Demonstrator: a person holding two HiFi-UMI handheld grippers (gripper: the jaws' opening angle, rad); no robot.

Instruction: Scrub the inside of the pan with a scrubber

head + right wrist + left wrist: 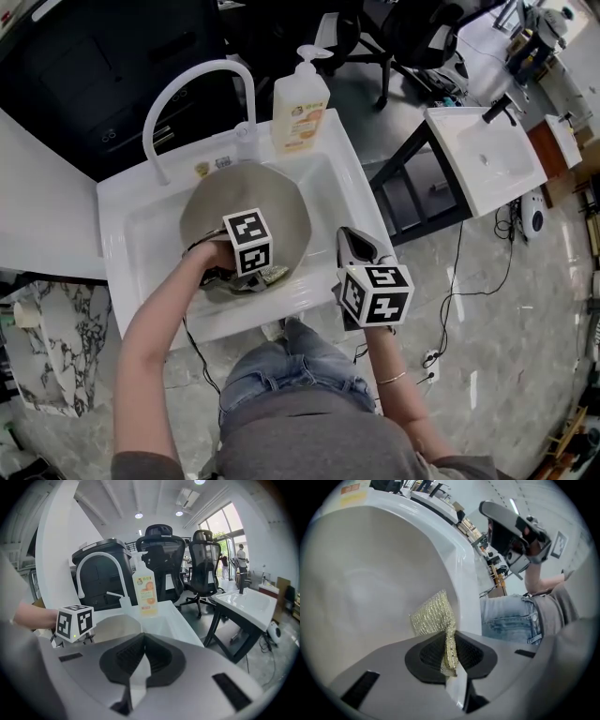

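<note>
Head view: the pan point(246, 199) leans tilted inside the white sink point(141, 230). The left hand-held gripper point(265, 274) reaches into its near side with the scrubber point(274, 276). The right hand-held gripper point(352, 239) hangs just right of the sink's near corner. A soap bottle point(300, 108) stands on the far rim.

Left gripper view: the jaws are clenched on the gold mesh scrubber point(435, 616), which lies against the pan's inside point(370, 583).

Right gripper view: the jaws are pressed together with nothing between them.
</note>
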